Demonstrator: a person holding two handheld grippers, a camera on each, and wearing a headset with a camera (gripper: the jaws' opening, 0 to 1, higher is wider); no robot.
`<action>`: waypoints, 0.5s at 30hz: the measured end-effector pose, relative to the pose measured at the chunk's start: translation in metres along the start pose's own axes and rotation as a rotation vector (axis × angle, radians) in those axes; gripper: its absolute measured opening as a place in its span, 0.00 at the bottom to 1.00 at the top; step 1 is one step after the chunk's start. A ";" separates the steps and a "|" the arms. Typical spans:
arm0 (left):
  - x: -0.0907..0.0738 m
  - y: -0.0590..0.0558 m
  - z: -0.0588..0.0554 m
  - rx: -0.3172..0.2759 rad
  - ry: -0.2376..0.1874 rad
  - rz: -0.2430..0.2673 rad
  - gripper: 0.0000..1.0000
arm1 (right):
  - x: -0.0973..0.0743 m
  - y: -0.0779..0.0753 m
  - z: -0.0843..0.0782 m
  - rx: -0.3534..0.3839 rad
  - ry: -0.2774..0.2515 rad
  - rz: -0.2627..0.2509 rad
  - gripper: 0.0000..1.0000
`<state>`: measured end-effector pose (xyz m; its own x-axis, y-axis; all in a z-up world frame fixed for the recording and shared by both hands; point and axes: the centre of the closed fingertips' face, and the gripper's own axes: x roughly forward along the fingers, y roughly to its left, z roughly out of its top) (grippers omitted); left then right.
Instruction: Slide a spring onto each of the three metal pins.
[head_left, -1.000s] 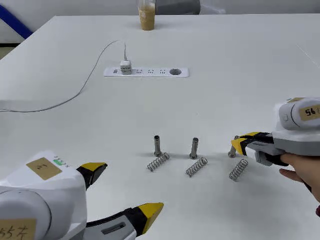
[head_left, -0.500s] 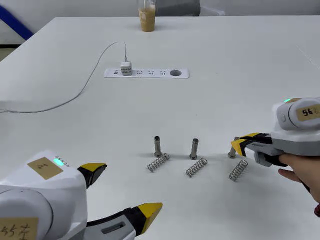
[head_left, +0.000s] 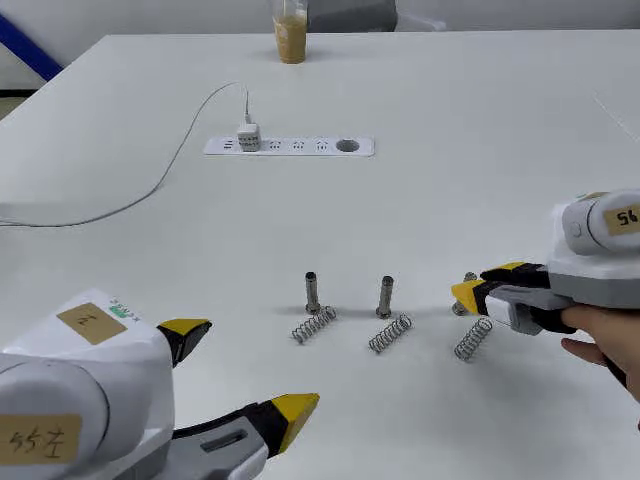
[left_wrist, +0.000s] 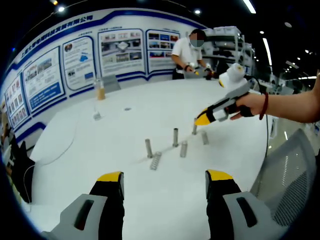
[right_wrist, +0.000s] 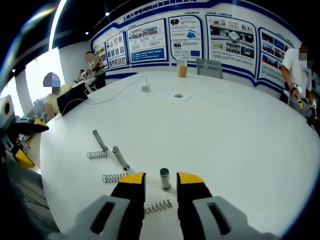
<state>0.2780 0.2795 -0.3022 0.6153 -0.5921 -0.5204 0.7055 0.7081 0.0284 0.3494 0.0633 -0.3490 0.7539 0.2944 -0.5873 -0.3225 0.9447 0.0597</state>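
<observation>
Springs (head_left: 390, 333) lie all three flat on the table (head_left: 450, 150), each one just in front of its own pin, and none is on a pin yet. The pins (head_left: 311, 291) stand upright in a row, well apart from each other.

What has changed in the last second is small. The right gripper (head_left: 468, 294) has crept a little more toward the right pin (right_wrist: 164, 178). In the head view its yellow tip now covers most of this pin, which was more free before. In the right gripper view the pin stands between the two jaws, with a narrow gap on each side, so the jaws are parted and hold nothing. The right spring (head_left: 473, 338) lies just below them, untouched.

The left gripper (head_left: 240, 370) stays low near the person, its jaws wide apart and empty.

I judge that the task is only starting: the person seems to steady or take the right pin first, before a spring is picked up.
</observation>
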 end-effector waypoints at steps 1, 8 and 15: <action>0.001 0.001 0.000 0.001 0.002 0.003 0.67 | -0.001 0.000 0.001 -0.004 -0.001 0.001 0.26; 0.007 0.006 -0.002 0.001 0.022 0.004 0.65 | -0.010 0.005 0.003 -0.002 -0.014 0.028 0.36; 0.019 0.012 -0.001 0.033 0.037 0.006 0.62 | -0.020 0.011 0.006 -0.012 -0.034 0.054 0.47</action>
<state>0.2978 0.2771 -0.3122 0.6063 -0.5729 -0.5516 0.7136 0.6981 0.0592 0.3341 0.0689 -0.3320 0.7543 0.3502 -0.5554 -0.3702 0.9254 0.0808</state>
